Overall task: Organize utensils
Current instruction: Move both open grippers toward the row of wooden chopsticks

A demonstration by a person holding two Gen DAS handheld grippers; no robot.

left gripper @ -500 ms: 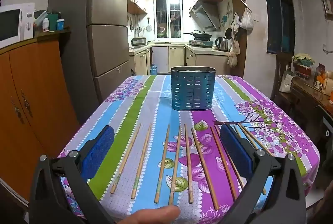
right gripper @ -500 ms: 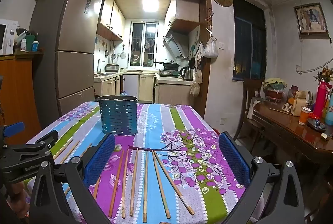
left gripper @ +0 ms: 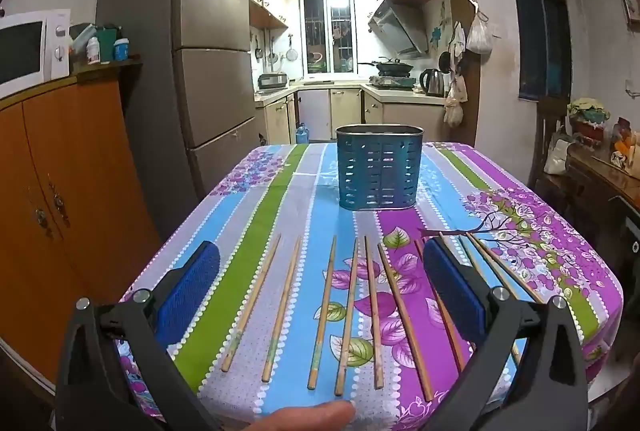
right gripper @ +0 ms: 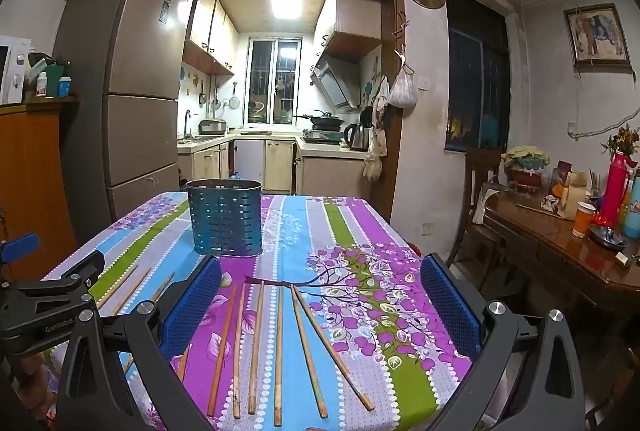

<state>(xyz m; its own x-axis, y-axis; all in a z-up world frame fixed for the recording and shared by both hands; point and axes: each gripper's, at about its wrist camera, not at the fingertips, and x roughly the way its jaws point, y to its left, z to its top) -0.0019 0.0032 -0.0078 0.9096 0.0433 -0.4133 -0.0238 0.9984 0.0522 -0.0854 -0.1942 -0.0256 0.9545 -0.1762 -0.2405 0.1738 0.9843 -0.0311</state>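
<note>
My left gripper (left gripper: pixel 320 287) stands with its jaws spread wide, nothing between the blue pads (left gripper: pixel 188 291); it hangs above the near edge of the table, tilted down toward the chopsticks (left gripper: pixel 320 315). My right gripper (right gripper: pixel 320 307) is likewise fully spread and empty, held more nearly level over the right part of the same row.

Legible writing: on the black frame of the left gripper, as seen from the right wrist view, a grey mark reads "GenRobot", the last letters cut off by my own finger. No other lettering can be read; the label on the fridge door (right gripper: pixel 165 7) is too small.

The chopsticks lie flat on the striped floral tablecloth (left gripper: pixel 248 223), roughly parallel, pointing away from me, most lying apart; the two rightmost in the right view converge at their far tips. Beyond them, well apart, stands the blue perforated utensil holder (left gripper: pixel 379 167), upright. A fingertip (left gripper: pixel 312 417) shows at the bottom edge of the left view.

Against the frames of half a second ago: the holder and the chopsticks lie as before. The left view has shifted only slightly, with the chopsticks sitting a little further left between the pads. The right view matches. Both sets of jaws are as wide as they were.
</note>
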